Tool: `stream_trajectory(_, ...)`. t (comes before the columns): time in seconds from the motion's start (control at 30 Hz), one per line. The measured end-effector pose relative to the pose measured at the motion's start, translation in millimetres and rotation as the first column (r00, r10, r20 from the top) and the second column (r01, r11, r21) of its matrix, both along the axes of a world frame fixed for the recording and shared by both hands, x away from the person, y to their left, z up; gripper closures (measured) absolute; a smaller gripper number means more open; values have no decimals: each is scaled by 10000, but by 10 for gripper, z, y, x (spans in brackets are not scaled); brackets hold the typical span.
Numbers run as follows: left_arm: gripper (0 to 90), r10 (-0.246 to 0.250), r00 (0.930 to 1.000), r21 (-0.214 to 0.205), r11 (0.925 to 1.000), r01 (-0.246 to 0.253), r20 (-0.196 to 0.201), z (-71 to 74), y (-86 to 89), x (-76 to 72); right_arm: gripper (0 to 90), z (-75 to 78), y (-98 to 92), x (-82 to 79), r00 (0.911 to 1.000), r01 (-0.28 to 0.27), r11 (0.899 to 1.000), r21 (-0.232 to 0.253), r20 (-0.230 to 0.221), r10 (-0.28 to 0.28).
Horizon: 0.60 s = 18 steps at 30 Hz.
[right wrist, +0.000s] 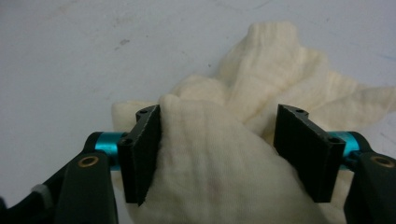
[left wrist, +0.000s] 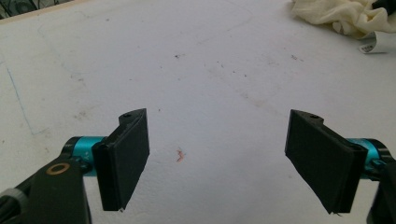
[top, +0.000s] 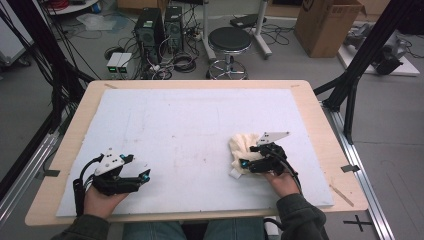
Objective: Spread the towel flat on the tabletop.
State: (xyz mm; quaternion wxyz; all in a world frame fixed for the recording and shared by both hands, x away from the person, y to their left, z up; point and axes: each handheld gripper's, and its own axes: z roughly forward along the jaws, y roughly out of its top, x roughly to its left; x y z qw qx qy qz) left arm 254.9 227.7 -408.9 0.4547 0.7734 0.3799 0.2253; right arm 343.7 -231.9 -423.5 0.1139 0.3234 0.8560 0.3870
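Cream cloth (right wrist: pixel 224 158) bunched between right tongs (right wrist: pixel 224 156)

The table (top: pixel 320 150) carries one crumpled cream cloth (top: pixel 245 147) and one white mat (top: pixel 190 125), while behind it stand one round stool (top: pixel 229 40), two computer towers (top: pixel 150 27) and one cardboard box (top: pixel 325 25).
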Motion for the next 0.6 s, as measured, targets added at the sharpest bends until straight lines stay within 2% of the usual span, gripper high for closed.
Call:
stream_trajectory(0.1, 223, 2, 10000, 7, 10000, -2, -8, -1, 0, 0, 398, -56, -16, 27, 9992, 190, 9997, -161, -356, -195)
stream_trajectory(0.23, 223, 15, 10000, 25, 10000, -15, -31, 0, 11, 1, 460, -93, 5, 41, 9982, 198, 9989, -419, -559, -222)
stream_trajectory(0.37, 223, 44, 10000, -14, 10000, -44, -35, -6, 13, 4, 521, -100, 4, 44, 9975, 172, 9993, -338, -673, -195)
stream_trajectory(0.47, 223, 63, 10000, 12, 10000, -63, -13, -8, 10, 7, 616, -101, -10, 51, 9961, 58, 9999, -153, -877, -71)
stream_trajectory(0.6, 223, 73, 10000, 13, 10000, -72, -57, -9, 15, 9, 672, -100, -11, 55, 9961, -112, 9999, -61, -878, 106)
